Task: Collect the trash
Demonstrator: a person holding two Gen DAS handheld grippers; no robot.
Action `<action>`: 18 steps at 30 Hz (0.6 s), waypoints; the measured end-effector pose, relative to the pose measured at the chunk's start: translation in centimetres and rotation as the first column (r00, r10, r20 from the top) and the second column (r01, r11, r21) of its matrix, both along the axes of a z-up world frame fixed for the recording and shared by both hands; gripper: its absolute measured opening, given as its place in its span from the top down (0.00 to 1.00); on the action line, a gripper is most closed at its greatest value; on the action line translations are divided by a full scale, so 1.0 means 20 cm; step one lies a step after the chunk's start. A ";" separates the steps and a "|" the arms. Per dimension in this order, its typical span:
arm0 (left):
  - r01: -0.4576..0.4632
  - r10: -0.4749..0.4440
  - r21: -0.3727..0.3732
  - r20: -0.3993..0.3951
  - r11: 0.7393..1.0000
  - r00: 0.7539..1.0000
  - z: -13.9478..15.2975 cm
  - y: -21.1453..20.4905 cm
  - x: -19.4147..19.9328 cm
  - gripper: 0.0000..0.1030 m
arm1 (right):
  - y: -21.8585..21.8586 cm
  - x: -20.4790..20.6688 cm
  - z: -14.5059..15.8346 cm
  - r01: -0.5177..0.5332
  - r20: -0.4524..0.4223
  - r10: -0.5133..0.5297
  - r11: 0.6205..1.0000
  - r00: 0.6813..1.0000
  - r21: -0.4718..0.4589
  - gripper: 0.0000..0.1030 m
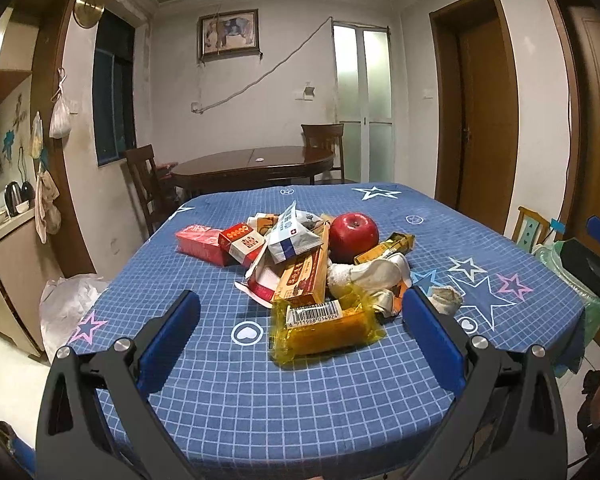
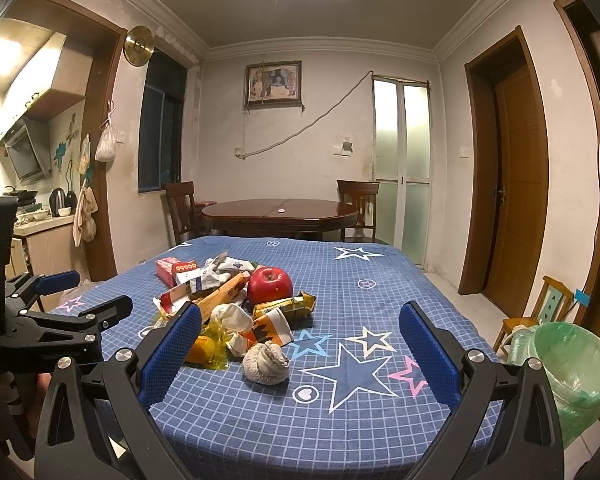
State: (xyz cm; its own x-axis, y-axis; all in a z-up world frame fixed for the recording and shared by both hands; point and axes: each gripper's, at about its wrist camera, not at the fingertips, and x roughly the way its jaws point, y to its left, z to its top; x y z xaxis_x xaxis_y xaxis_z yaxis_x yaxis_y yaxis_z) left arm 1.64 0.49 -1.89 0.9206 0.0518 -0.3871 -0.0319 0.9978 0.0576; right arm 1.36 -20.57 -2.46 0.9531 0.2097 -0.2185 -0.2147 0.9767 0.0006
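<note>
Both grippers, the left gripper (image 1: 300,316) and the right gripper (image 2: 300,332), stand spread wide and empty. The trash pile (image 1: 300,264) lies at frame centre on the table (image 1: 228,392). The yellow wrapper (image 1: 324,330) at lower centre is probably light, crinkly and slippery; pinch a flat edge. The apple (image 1: 354,236) behind is firm. The bin (image 2: 572,364) sits at the right wrist view's lower right.
</note>
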 end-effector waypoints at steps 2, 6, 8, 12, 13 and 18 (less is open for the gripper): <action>-0.003 0.003 0.000 -0.004 1.000 1.000 0.00 0.00 0.00 0.05 | 0.00 0.00 0.00 0.000 0.001 0.000 1.000 1.000 -0.001 0.04; -0.007 0.007 -0.002 -0.011 1.000 1.000 -0.01 0.01 0.01 0.05 | 0.01 0.00 -0.01 -0.002 -0.002 0.002 1.000 1.000 -0.004 0.04; -0.009 0.009 -0.003 -0.012 1.000 1.000 -0.01 0.01 0.01 0.05 | 0.01 0.01 -0.01 -0.004 -0.004 0.004 1.000 1.000 -0.005 0.04; -0.015 0.015 -0.006 -0.017 1.000 1.000 -0.01 0.02 0.01 0.05 | 0.01 0.00 -0.01 -0.008 -0.005 0.008 1.000 1.000 -0.008 0.04; -0.015 0.015 -0.008 -0.018 1.000 1.000 -0.01 0.02 0.02 0.05 | 0.01 0.01 -0.01 -0.009 -0.005 0.009 1.000 1.000 -0.009 0.04; -0.016 0.016 -0.009 -0.018 1.000 1.000 -0.01 0.02 0.02 0.05 | 0.02 0.01 -0.01 -0.013 -0.008 0.013 1.000 1.000 -0.013 0.04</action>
